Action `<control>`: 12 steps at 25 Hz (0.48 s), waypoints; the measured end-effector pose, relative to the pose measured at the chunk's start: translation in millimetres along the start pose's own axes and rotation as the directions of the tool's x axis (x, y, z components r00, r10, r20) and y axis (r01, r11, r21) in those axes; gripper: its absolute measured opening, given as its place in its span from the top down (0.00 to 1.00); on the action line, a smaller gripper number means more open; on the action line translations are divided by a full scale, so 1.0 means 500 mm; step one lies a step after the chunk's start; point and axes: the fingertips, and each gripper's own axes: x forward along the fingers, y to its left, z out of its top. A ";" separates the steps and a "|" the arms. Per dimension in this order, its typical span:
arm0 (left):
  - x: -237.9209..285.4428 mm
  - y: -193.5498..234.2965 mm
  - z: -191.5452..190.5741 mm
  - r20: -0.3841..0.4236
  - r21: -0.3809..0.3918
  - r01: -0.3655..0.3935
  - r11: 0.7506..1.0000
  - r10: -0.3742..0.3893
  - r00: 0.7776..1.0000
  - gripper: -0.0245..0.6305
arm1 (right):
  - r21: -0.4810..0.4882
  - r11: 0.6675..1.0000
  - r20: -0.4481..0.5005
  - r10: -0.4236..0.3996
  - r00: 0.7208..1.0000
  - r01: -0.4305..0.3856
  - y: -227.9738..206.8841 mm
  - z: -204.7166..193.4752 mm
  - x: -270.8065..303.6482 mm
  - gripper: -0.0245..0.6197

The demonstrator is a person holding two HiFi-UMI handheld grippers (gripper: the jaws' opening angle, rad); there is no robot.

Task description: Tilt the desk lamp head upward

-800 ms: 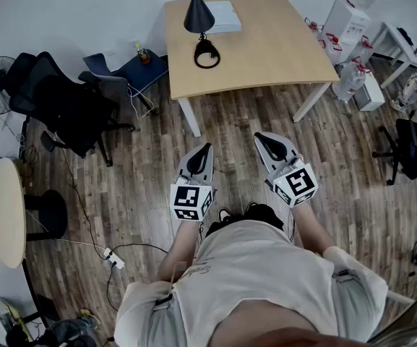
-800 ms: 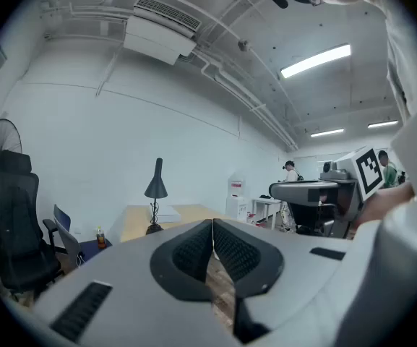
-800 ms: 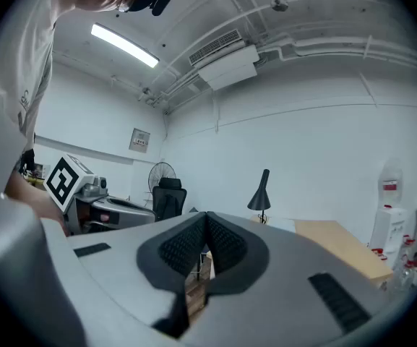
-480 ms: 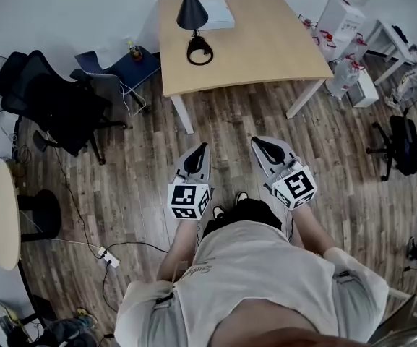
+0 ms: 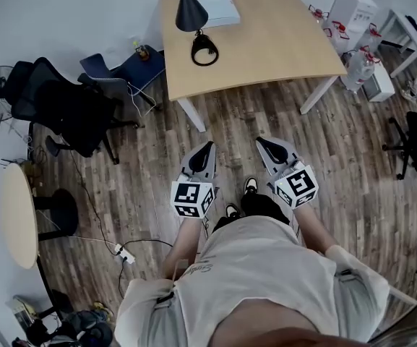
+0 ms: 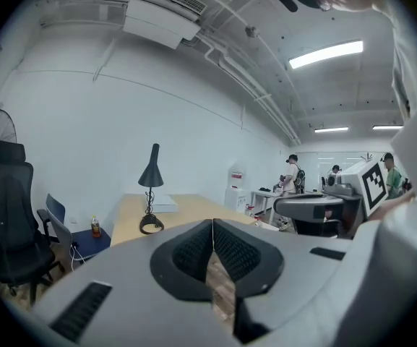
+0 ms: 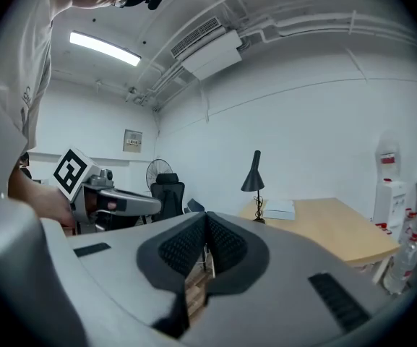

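A black desk lamp (image 5: 191, 13) with a cone head pointing down stands on the far left part of the wooden desk (image 5: 280, 42), its ring base (image 5: 204, 50) in front of it. The lamp (image 6: 151, 176) is far ahead in the left gripper view, and the lamp (image 7: 253, 181) shows likewise in the right gripper view. My left gripper (image 5: 202, 152) and right gripper (image 5: 267, 144) hang side by side over the floor, well short of the desk. Both are shut with nothing between the jaws.
A white flat box (image 5: 219, 9) lies behind the lamp. Black office chairs (image 5: 63, 110) and a blue chair (image 5: 125, 71) stand left of the desk. A round table (image 5: 18, 215) is at far left, a power strip with cable (image 5: 125, 254) on the floor, boxes and bottles (image 5: 353, 20) at right.
The view has shifted slightly, so the desk and lamp sit a little lower and to the right in the head view. Both grippers stay shut in about the same place.
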 end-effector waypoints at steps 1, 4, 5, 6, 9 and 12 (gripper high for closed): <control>0.014 0.004 0.012 0.001 0.000 0.002 1.000 -0.002 1.000 0.94 | -0.004 1.000 0.001 0.000 1.000 0.000 -0.015 0.001 0.009 0.97; 0.057 0.017 0.052 0.018 0.019 -0.002 1.000 0.002 1.000 0.94 | -0.001 1.000 0.008 0.000 1.000 0.000 -0.061 0.001 0.039 0.97; 0.071 0.023 0.063 0.023 0.022 -0.006 1.000 0.005 1.000 0.94 | 0.016 1.000 0.014 0.000 1.000 0.000 -0.077 0.000 0.049 0.97; 0.085 0.027 0.072 0.028 0.023 -0.009 1.000 0.008 1.000 0.94 | 0.033 0.999 0.022 -0.002 1.000 0.001 -0.094 -0.001 0.059 0.97; 0.126 0.036 0.089 0.030 0.031 -0.025 0.999 0.024 0.999 0.94 | 0.053 0.999 0.034 0.002 0.999 -0.004 -0.143 -0.005 0.086 0.97; 0.158 0.042 0.094 0.024 0.018 -0.048 0.999 0.047 0.999 0.94 | 0.055 0.998 0.033 0.022 0.999 -0.024 -0.187 -0.015 0.113 0.97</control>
